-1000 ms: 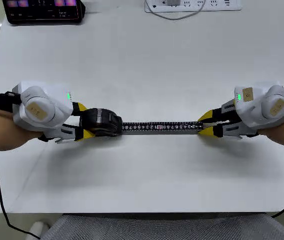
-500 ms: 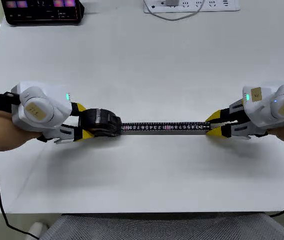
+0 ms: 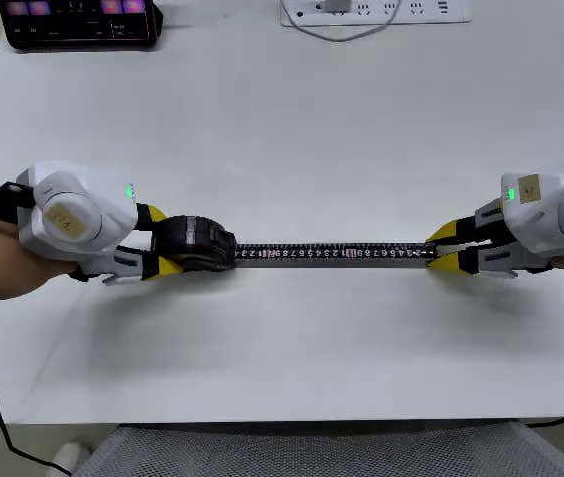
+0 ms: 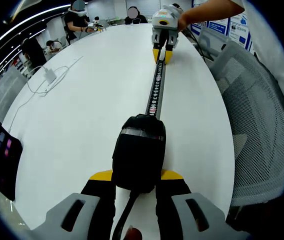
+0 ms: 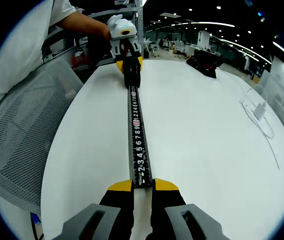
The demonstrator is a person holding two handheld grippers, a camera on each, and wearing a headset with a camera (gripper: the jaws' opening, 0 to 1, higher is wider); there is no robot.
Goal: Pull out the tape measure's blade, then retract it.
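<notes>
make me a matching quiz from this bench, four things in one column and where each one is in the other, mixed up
Things:
1. tape measure case
2. blade tip
3. power strip
4. dark screen device

Places:
A. far left corner of the table
B. gripped by the right gripper
C. far edge, white cable beside it
D. gripped by the left gripper

Pairs: 1-D, 2-B, 3-C, 4-A
</notes>
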